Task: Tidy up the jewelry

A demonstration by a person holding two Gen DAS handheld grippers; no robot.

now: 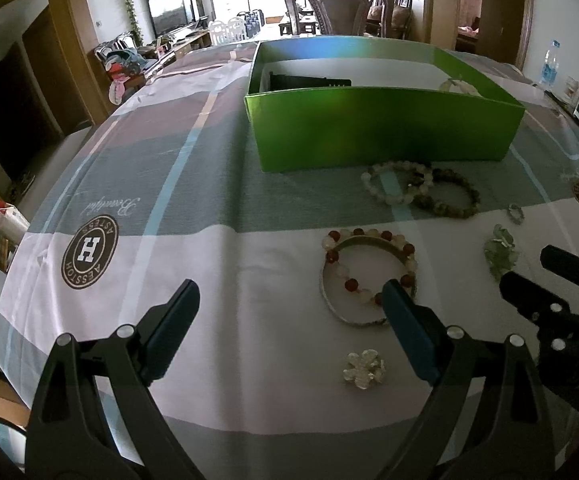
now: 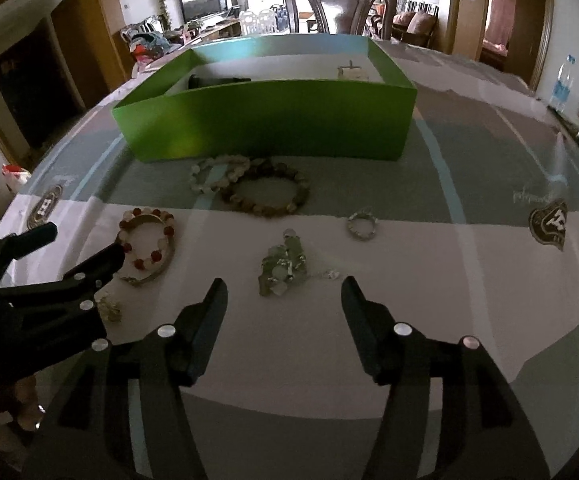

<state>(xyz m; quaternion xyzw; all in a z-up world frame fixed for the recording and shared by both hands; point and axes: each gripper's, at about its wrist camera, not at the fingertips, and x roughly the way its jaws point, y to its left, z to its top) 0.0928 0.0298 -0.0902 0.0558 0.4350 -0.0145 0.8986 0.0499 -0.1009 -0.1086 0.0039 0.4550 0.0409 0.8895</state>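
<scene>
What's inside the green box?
The green box has a pale floor. At its left end sits a black ridged thing; near the right a pale beaded piece peeks over the rim. The front wall covers the near floor, so more may be hidden.

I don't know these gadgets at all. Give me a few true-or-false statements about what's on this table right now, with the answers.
1. Both claws are open and hold nothing. True: left claw, right claw.
2. The green box has its lid on. False: it is open on top.
3. The red-and-white bracelet lies inside the box. False: it lies on the tablecloth, in front of the box.
4. A pale bracelet touches a darker brown one. True.
5. The green cluster lies ahead of the right claw. True.
</scene>
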